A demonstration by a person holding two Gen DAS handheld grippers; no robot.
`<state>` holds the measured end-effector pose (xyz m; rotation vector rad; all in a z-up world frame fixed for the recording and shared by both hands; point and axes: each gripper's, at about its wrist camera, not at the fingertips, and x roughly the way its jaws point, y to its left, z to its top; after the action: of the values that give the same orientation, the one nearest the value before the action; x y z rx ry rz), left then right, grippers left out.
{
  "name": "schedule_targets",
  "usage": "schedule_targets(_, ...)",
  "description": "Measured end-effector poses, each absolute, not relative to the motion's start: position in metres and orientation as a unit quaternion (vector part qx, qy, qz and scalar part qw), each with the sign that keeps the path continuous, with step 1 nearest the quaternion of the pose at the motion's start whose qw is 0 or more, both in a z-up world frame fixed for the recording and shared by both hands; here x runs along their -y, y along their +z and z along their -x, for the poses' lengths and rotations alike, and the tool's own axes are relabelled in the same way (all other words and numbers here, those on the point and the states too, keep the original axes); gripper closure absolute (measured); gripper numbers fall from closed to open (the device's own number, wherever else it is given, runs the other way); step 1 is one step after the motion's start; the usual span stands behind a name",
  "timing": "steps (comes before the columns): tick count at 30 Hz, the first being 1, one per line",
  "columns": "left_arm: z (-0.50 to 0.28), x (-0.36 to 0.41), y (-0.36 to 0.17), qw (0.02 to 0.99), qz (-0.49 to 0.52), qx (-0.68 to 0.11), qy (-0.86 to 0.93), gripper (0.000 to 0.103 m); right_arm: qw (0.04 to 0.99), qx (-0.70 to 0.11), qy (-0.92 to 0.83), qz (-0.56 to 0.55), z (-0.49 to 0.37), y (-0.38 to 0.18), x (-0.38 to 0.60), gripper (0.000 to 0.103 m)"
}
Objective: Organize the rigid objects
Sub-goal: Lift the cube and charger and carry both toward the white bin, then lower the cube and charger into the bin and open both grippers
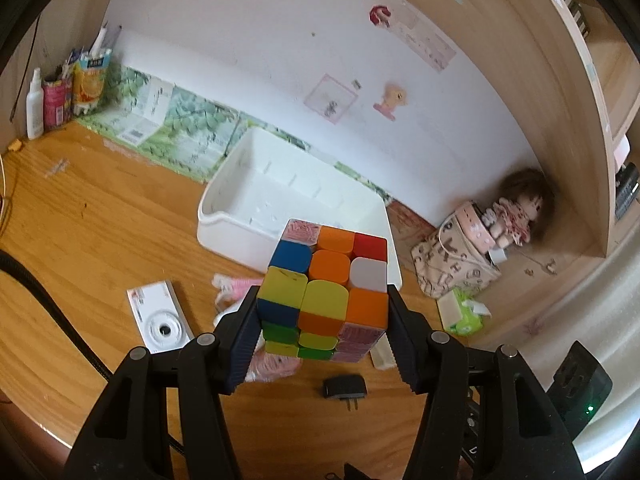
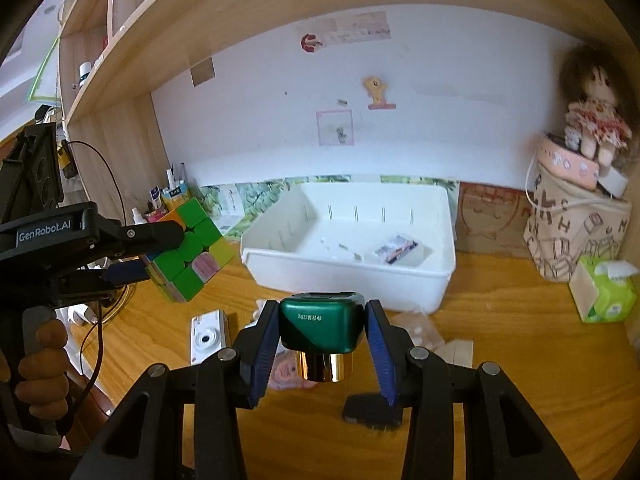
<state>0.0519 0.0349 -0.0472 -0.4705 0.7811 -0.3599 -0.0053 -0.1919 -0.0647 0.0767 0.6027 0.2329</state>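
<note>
Both grippers were angled down over the wooden desk (image 1: 100,208), held above it. L gripper (image 1: 322,308) clamped a scrambled puzzle cube (image 1: 326,284) between its ribbed blue pads, cube lifted clear of the desk, in front of the bin's near wall. In the right wrist view a hand (image 2: 38,364) was wrapped round the L gripper's (image 2: 160,254) black handle, cube (image 2: 188,250) tilted. R gripper (image 2: 322,330) clenched on a green jar (image 2: 322,326), glossy, rounded-square body w/ shiny gold neck pointing toward the camera, also off the desk, near side of the bin.

White plastic bin (image 2: 348,276): rectangular, smooth, slotted back wall, sat mid-desk against the wall; a small wrapped packet (image 2: 396,250) lay inside. Patterned fabric bag (image 2: 576,232) w/ doll (image 2: 596,120) on top stood R of the bin. Green tissue pack (image 2: 604,292) beside the bag. White flat camera (image 1: 160,316) lay on the desk L of the cube. Black plug adapter (image 1: 345,387) lay on the desk below the cube. Pink crinkly wrapper (image 1: 234,286) partly hidden behind the L finger. Bottles and cartons (image 1: 64,92) stood in the far L corner.
</note>
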Motion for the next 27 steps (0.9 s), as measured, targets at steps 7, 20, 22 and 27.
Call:
schedule_targets(7,-0.071,-0.036,-0.035,0.897,0.216,-0.353,-0.158,0.041,0.956,-0.269,0.114,-0.032,-0.018,-0.048,0.197,0.06)
schedule_targets(20,-0.105,-0.034,0.0,0.926,0.176,-0.304,-0.141,0.041,0.966,-0.226,0.124,-0.037,-0.062,-0.027,0.205,0.06)
schedule_targets(22,-0.111,-0.031,0.001,0.928,0.168,-0.304,-0.138,0.041,0.966,-0.222,0.124,-0.04,-0.068,-0.027,0.205,0.06)
schedule_targets(27,-0.127,-0.025,-0.004,0.928,0.154,-0.313,-0.131,0.041,0.966,-0.22,0.125,-0.048,-0.083,-0.029,0.208,0.06)
